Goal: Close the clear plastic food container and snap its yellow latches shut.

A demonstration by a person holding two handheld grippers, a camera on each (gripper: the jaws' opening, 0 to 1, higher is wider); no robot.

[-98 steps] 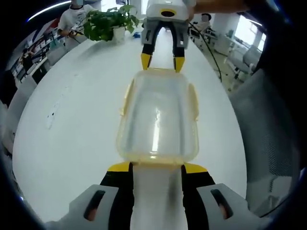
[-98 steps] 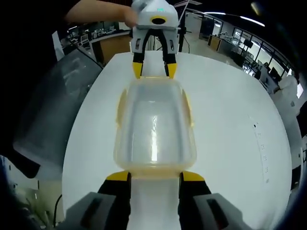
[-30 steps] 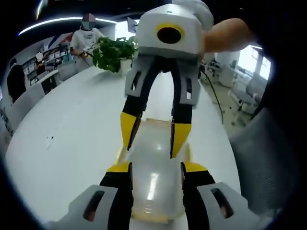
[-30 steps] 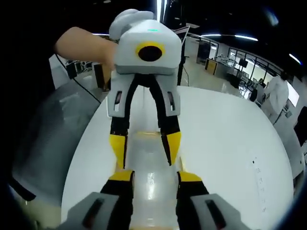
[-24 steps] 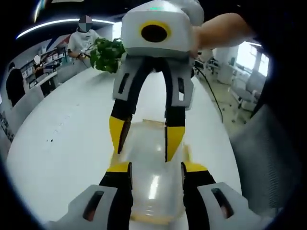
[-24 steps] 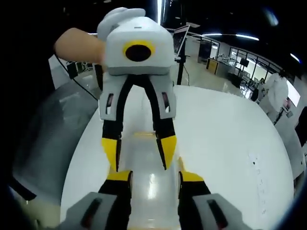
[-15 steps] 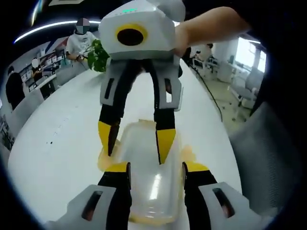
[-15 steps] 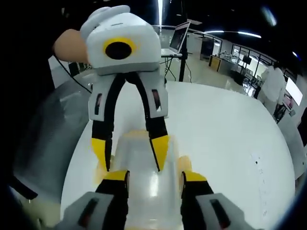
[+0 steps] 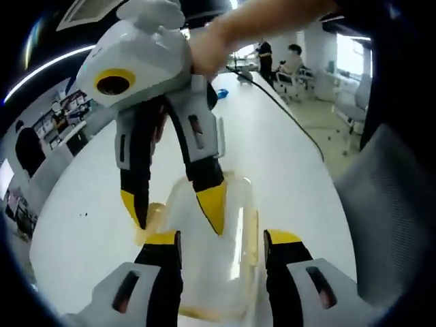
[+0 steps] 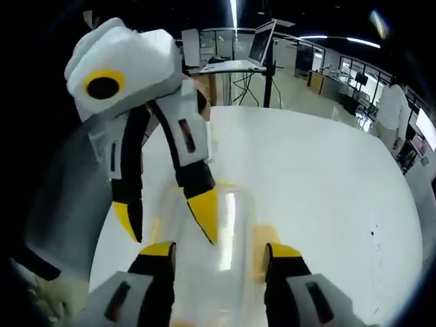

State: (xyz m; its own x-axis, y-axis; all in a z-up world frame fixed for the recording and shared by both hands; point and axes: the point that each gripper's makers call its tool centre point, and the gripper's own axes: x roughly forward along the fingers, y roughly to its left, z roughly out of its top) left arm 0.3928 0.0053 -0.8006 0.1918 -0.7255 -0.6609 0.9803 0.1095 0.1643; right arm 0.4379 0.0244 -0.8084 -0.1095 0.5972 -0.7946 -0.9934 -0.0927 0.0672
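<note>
While the container (image 9: 212, 255) lies on the white table (image 9: 88, 204) between the two tools, each tool stands over it from an opposite end. In the left gripper view, the left tool (image 9: 221, 240) has its yellow-tipped jaws spread wide, one along each long side of the clear box, not pinching it. Across from it the right tool (image 9: 174, 208) comes down from the far side, held by a hand (image 9: 208, 48), its jaws also apart: one yellow tip sits on the lid and the other just beside the yellow latch (image 9: 151, 216) on the left edge (whether it touches is hard to tell). Another yellow latch (image 9: 253, 228) shows along the right edge of the container.

From the right gripper view the right tool (image 10: 218, 251) straddles the container (image 10: 218, 272) with wide jaws, a yellow latch (image 10: 262, 251) near its right jaw. The left tool (image 10: 170, 221) reaches in from the far side, open too, one tip over the lid. A grey chair (image 9: 385, 211) stands right of the table.
</note>
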